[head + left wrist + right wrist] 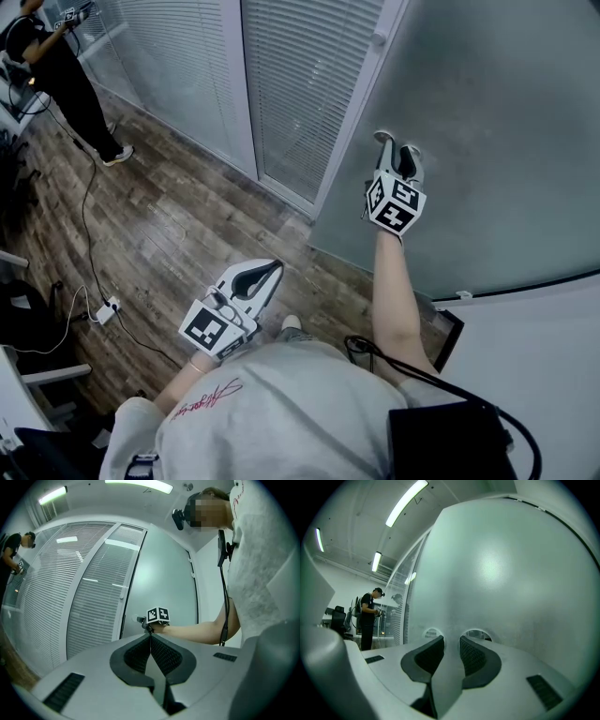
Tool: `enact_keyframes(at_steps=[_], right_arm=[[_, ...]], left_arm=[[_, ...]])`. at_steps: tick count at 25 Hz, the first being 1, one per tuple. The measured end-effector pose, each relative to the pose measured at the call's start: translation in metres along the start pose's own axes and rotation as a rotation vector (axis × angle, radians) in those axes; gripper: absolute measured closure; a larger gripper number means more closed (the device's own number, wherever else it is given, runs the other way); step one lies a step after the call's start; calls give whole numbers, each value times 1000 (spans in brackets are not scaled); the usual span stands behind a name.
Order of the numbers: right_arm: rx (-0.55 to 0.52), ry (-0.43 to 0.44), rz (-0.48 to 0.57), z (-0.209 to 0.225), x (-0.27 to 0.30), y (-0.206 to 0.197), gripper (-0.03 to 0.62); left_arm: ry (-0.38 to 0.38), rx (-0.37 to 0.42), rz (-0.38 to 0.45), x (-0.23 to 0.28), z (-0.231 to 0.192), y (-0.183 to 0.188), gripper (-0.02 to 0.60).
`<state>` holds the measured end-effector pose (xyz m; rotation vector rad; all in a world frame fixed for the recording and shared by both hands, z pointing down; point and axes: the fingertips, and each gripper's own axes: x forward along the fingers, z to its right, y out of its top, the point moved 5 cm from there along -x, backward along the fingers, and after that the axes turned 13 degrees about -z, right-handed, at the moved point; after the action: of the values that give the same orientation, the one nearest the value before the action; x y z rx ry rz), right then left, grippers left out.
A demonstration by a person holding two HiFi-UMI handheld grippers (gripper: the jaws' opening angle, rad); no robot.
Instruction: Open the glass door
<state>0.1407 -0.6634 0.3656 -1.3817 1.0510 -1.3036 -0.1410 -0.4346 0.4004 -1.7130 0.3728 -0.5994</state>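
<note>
Right gripper (396, 143): released, empty, tips at frosted glass door (497, 122). Left gripper (275, 269): clenched, empty, over wood floor (169, 225).

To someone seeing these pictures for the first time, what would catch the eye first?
The large frosted glass door fills the upper right of the head view, and the right gripper is held up close to it, jaws slightly apart with nothing between them. The left gripper sits low at the bottom centre, jaws together. At the far upper left, a person in black clothes stands on the brown wooden floor.
</note>
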Motion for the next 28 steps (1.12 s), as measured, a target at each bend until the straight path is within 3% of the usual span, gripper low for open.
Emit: enact_keyframes(at_steps=[7,28], right_arm=[[-6,6,9,-13,-33,-7,480],[-10,19,0,-32,-120,-30,480]], left_arm=[[-32,40,34,-11,11,9,565],[-139,68,31,-55,51,-4,565]])
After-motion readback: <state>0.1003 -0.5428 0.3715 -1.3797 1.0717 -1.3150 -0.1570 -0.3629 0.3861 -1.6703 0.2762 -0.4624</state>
